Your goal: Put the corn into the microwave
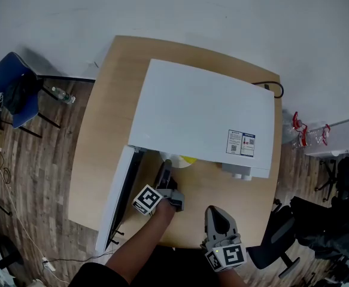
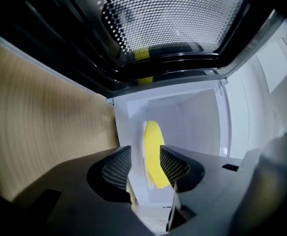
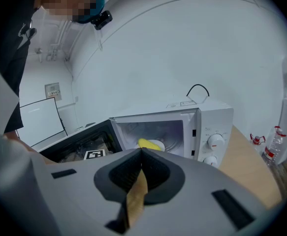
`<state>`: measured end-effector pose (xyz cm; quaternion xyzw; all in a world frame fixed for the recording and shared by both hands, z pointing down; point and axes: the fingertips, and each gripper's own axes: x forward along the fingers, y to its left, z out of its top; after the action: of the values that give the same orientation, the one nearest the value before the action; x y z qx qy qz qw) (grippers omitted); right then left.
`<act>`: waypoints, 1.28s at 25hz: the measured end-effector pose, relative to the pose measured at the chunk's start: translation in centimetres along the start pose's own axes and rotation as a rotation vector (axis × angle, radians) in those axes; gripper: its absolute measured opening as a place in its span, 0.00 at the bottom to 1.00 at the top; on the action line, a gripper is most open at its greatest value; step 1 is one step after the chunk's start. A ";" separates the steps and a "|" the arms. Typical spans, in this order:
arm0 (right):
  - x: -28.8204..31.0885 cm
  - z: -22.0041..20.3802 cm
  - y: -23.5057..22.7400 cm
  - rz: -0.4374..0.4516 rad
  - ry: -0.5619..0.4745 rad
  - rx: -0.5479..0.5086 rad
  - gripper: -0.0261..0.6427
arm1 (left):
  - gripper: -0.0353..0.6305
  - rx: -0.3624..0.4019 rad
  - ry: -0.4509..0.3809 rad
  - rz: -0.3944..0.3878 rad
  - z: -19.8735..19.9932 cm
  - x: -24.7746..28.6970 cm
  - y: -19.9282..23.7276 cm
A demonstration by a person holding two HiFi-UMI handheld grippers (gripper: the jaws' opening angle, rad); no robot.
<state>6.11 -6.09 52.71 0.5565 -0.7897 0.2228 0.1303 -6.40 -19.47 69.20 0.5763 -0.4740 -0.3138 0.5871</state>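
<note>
My left gripper stands wide open, gripping nothing; the corn lies just ahead, framed by its jaws, inside the microwave; my right gripper is closed and empty, the microwave's open door ahead to its left.

The rounded pale worktop has a matt, wood-grain laminate look. The boxy white microwave has a smooth, faintly satin painted casing. Its open door shows a perforated metal mesh inside a glossy dark frame. The yellow corn cob looks smooth. The left claw is matt grey plastic with cross-hatched, rubbery dark pads. The floor is dark wood plank.
</note>
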 end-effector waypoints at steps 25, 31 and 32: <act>-0.5 -1.1 -0.3 -0.024 0.002 0.036 0.13 | 0.09 0.011 0.122 0.118 -2.2 1.2 -0.2; -0.8 -0.9 -1.4 -0.038 0.001 0.034 0.13 | 0.09 0.032 0.129 0.126 -2.4 3.0 -0.6; -0.8 -0.9 -1.6 -0.042 0.001 0.036 0.13 | 0.09 0.034 0.130 0.128 -2.4 3.3 -0.7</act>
<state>7.84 -5.44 53.44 0.5750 -0.7737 0.2345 0.1254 -2.87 -21.65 69.41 0.5738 -0.4760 -0.2293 0.6258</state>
